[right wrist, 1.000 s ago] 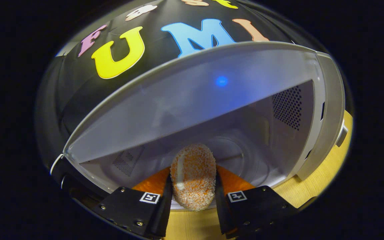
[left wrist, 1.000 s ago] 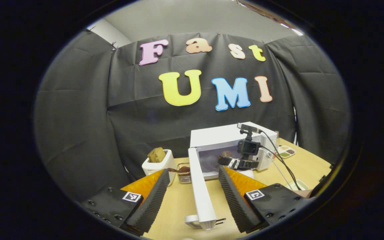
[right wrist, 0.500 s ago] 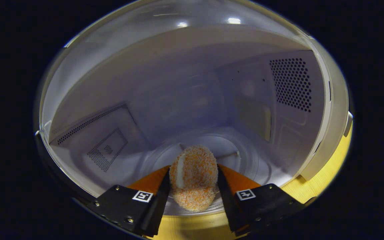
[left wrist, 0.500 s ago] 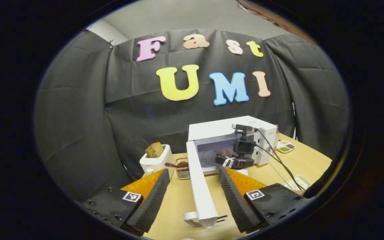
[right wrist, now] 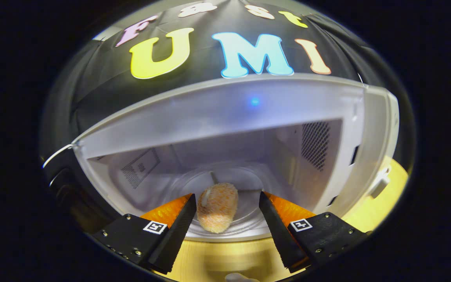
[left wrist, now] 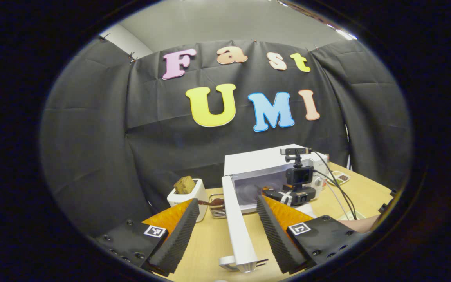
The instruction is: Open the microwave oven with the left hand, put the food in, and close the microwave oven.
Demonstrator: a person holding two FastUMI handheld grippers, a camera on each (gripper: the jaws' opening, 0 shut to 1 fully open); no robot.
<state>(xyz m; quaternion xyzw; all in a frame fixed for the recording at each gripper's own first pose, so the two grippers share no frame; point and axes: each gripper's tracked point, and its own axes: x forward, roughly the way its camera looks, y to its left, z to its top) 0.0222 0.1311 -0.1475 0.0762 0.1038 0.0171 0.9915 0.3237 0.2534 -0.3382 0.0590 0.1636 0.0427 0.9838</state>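
Note:
The white microwave (left wrist: 260, 164) stands on the wooden table with its door (left wrist: 236, 225) swung wide open. The door's edge runs between the fingers of my left gripper (left wrist: 225, 233), which is open and touches nothing. My right gripper (left wrist: 293, 195) hovers in front of the cavity. In the right gripper view a breaded orange croquette (right wrist: 217, 206) lies on the glass turntable (right wrist: 245, 225) inside the microwave (right wrist: 217, 113). My right gripper (right wrist: 225, 231) is open. The croquette sits close to its left finger, well apart from the other.
A white toaster (left wrist: 188, 193) with bread stands left of the microwave, with a small wire basket (left wrist: 216, 206) next to it. A sauce dish (left wrist: 340, 178) and a small bowl (left wrist: 350, 215) lie at the right. Cables (left wrist: 337, 184) trail from the right gripper.
My right gripper has opened, let go of the croquette on the turntable, and drawn back out of the cavity. The left gripper has barely moved.

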